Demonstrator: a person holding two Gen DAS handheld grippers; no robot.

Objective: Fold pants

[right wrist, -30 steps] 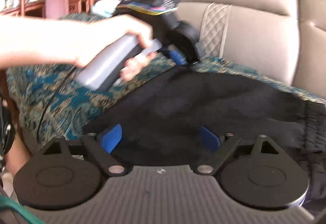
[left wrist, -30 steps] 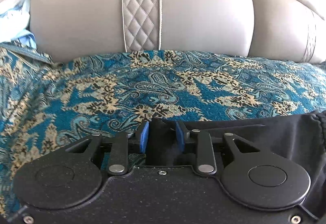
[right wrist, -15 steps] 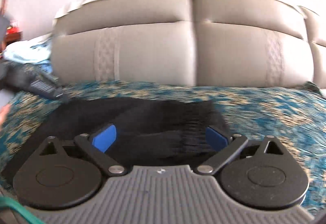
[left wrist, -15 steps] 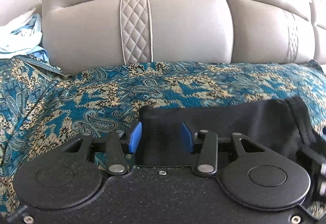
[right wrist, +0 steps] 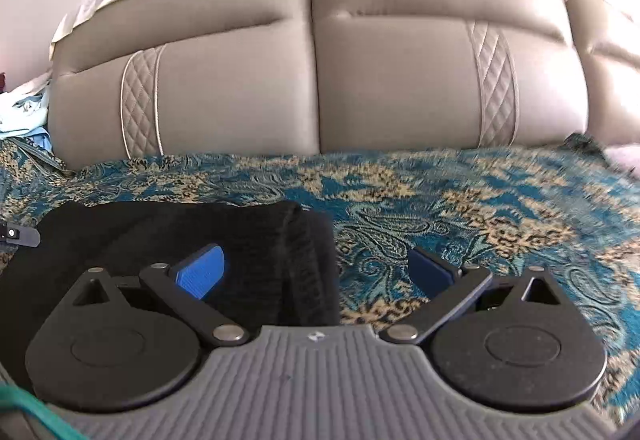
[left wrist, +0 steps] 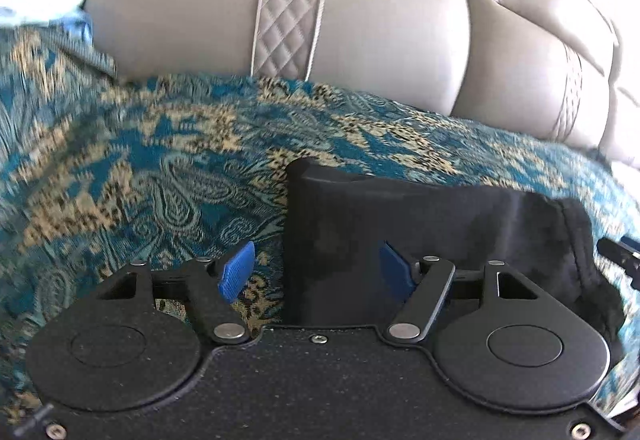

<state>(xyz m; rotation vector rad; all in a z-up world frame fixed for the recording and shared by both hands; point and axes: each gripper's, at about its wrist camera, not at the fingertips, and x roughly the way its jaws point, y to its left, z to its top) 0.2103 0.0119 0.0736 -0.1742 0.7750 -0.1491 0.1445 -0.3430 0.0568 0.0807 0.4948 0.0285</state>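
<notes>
1. Pants (left wrist: 420,224): black, soft, limp; lying as a compact bundle on the patterned cover (left wrist: 160,168), between my two tongs.
2. Handling, my judgement: light, drapes, layers may slide. Best hold is a pinch through all layers at a folded edge.
3. Left gripper (left wrist: 316,272): jaws opening, straddling the bundle's left edge, pads off the cloth.
4. Right gripper (right wrist: 316,270): spread wide, holding nothing, over the bundle's right end.
5. Sofa back (right wrist: 312,80): beyond both.

Pants (left wrist: 420,224) lie on the cover (left wrist: 160,168) (before the backrest (left wrist: 380,20)).
</notes>
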